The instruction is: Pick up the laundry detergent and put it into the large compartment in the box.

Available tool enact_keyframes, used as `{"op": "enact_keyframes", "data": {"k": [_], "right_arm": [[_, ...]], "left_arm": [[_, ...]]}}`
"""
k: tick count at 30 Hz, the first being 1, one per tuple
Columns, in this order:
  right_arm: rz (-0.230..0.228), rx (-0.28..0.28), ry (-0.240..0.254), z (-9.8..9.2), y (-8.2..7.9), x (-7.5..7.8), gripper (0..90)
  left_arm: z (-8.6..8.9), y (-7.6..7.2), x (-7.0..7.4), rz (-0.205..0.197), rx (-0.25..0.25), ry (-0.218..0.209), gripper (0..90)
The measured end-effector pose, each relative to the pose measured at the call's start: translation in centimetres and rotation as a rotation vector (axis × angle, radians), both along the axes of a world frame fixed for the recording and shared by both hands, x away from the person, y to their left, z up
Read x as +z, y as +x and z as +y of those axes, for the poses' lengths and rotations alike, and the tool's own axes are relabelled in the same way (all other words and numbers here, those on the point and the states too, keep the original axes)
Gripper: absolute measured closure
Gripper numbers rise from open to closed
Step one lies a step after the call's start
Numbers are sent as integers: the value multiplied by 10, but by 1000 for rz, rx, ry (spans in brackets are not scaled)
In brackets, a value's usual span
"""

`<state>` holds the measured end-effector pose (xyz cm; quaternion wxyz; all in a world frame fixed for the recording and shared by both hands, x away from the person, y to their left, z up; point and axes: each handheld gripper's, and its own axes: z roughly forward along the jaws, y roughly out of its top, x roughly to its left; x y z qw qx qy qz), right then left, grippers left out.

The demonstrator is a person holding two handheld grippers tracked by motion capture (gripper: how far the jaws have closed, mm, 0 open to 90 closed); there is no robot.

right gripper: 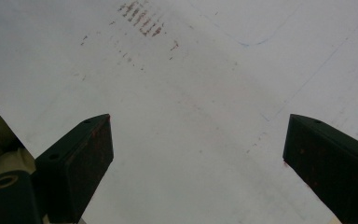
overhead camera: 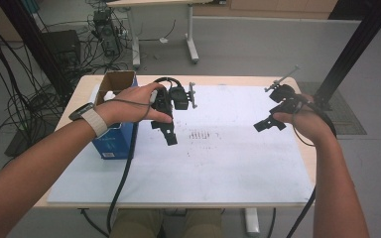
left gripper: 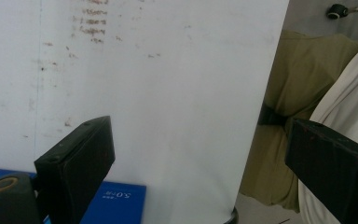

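Both tongs hang wide open and empty over the white tabletop [overhead camera: 228, 163]: left tongs [overhead camera: 167, 130] just beside the blue box [overhead camera: 116, 141] near the left edge, right tongs [overhead camera: 269, 124] near the right edge.

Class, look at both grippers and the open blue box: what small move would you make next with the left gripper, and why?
Probably swing the left gripper toward the blue box. Its jaws stand wide apart with nothing between them, hovering over the white board, and the box, open at the top, sits just beside that hand. The right gripper, also open and holding nothing, is farther away.
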<state>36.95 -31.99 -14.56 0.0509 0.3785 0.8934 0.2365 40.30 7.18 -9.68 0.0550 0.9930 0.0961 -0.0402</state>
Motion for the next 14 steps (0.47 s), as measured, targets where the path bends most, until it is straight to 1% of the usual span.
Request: {"op": "enact_keyframes", "data": {"k": [6,14], "right_arm": [[3,-7,-1,-2,-1,-1,82],[-1,-7,2,-5,-3,-2,82]], "left_arm": [[-2,1,0,2,-3,4,87],[0,1,-1,-1,5,-7,87]]}}
